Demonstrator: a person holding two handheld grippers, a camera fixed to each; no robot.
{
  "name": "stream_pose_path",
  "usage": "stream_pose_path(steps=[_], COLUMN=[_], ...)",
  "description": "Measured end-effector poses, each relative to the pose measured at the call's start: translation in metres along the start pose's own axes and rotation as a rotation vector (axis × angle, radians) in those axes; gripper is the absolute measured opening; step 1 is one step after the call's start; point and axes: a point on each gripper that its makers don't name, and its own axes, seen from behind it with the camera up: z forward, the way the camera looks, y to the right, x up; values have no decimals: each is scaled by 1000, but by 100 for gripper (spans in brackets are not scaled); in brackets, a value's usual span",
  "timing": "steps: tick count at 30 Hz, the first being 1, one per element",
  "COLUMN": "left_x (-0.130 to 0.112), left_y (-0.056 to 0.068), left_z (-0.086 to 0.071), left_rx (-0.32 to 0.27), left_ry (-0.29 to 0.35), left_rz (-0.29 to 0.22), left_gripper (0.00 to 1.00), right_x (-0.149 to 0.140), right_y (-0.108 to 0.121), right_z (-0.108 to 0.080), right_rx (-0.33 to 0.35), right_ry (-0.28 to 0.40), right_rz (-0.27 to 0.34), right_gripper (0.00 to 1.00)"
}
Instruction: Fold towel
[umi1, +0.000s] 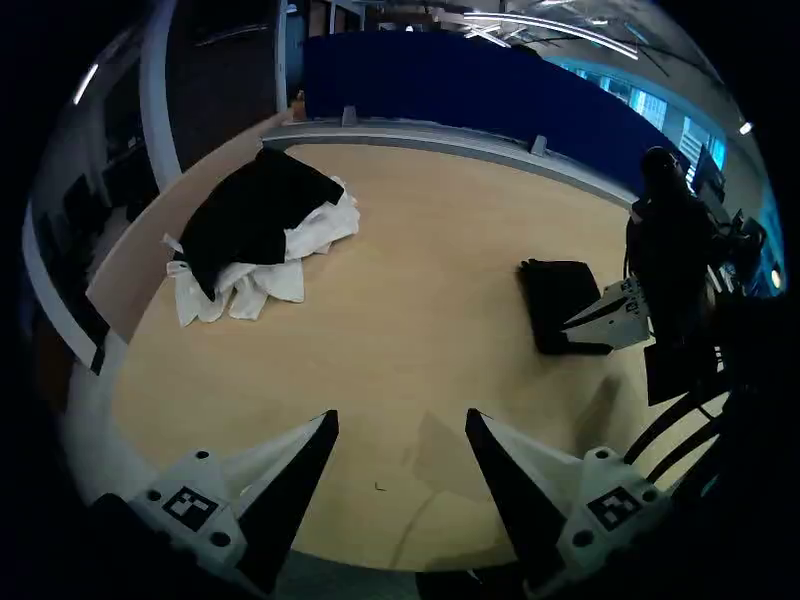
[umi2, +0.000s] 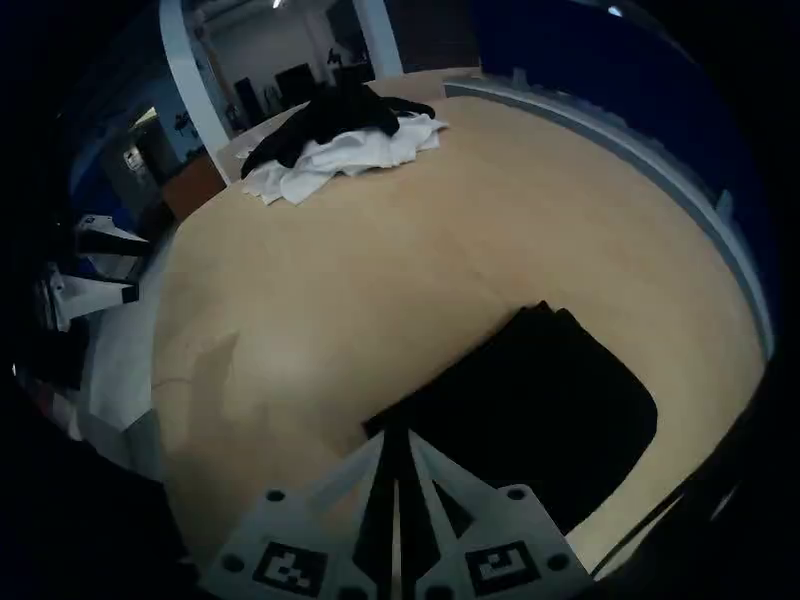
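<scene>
in the left gripper view, at 6 o'clock, the left gripper (umi1: 400, 414): two white fingers with black inner faces, spread wide, only tabletop seen through the gap. no hold on anything.

beneath and ahead, a light wooden round table (umi1: 430, 250), edged at the far side by a grey rim (umi1: 450, 140). at 10 o'clock on the wood, a loose heap of black and white towels (umi1: 255, 230), black cloth draped over crumpled white, well apart from both grippers. at 3 o'clock, a flat, folded black towel (umi1: 555, 300), lying near the table's edge. over its outer side, the right gripper (umi1: 610, 315), white, carried by a person in dark clothing (umi1: 670, 240), also at 3 o'clock. behind the table, from 11 to 2 o'clock, a dark blue partition wall (umi1: 450, 85).

in the right gripper view, at 6 o'clock, the same right gripper (umi2: 398, 432): fingers drawn together to a thin slit, tips at the near edge of the folded black towel (umi2: 530, 430). impossible to tell whether any cloth sits pinched in that slit. towel spread from centre toward 4 o'clock, corners rounded, flat on the table (umi2: 400, 260). at 11 o'clock, on the far side, the heap of towels (umi2: 340, 140). along 1 to 3 o'clock, the blue partition (umi2: 600, 60).
</scene>
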Motion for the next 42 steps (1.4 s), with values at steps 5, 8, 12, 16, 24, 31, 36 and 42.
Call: stream_pose_path(steps=[5,8,12,16,24,31,36,42], left_x=[-1,-1,-1,-1,-2,-3,-2,-2], left_y=[-1,-1,0,0,2,3,4,6], left_z=[3,4,5,6,7,10,9,7], left_rx=[-2,-1,-3,-1,-1,1,1,-4], left_ry=[-2,-2,-3,-3,-4,-4,-4,-2], left_rz=[7,11,13,15,17,25,29,30], left_gripper=[95,95,95,95,95,95,95,95], right_x=[-2,0,2,1,-2,-7,-21,-50], right_y=[3,4,8,8,15,26,39,52], right_z=[-4,-7,-10,-14,-20,-33,-49,-65], right_rx=[-2,-4,-19,-23,-55,-109,-161,-219], right_ry=[-2,6,20,32,54,76,80,64], right_rz=[-3,-2,-4,-11,-14,-2,17,52], right_gripper=[2,5,36,67,94,98,98,98])
